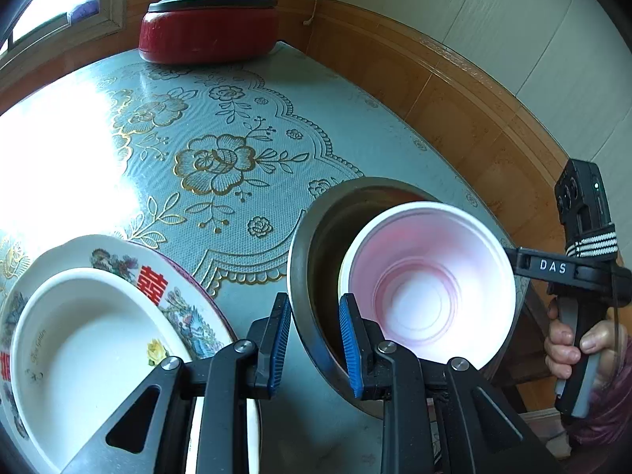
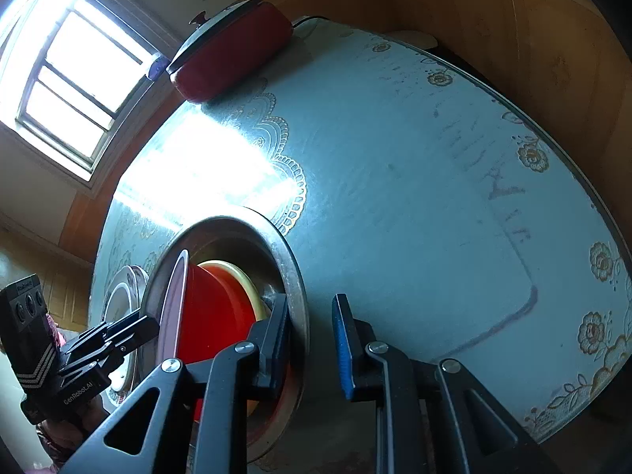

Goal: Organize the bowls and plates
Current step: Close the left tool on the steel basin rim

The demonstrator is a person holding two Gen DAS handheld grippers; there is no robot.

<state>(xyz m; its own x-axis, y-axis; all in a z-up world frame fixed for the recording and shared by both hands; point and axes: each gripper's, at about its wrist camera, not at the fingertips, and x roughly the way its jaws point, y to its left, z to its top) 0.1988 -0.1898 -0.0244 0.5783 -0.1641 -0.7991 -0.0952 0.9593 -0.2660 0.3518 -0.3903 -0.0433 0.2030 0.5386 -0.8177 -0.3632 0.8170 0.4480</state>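
two bowls sat nested in the steel basin (image 1: 304, 276): the red bowl (image 2: 213, 316) showed its colour only from the right wrist. left gripper (image 1: 314, 339) clamped the basin's rim; right gripper (image 2: 310, 347) straddled it, unclear if pinching.

Wide bare tablecloth (image 1: 245, 91) left open mid-table. Far end blocked by red pot (image 1: 209, 35); near edge crowded by plates (image 1: 98, 339) and metal basin (image 1: 312, 260) (bowls stacked inside).
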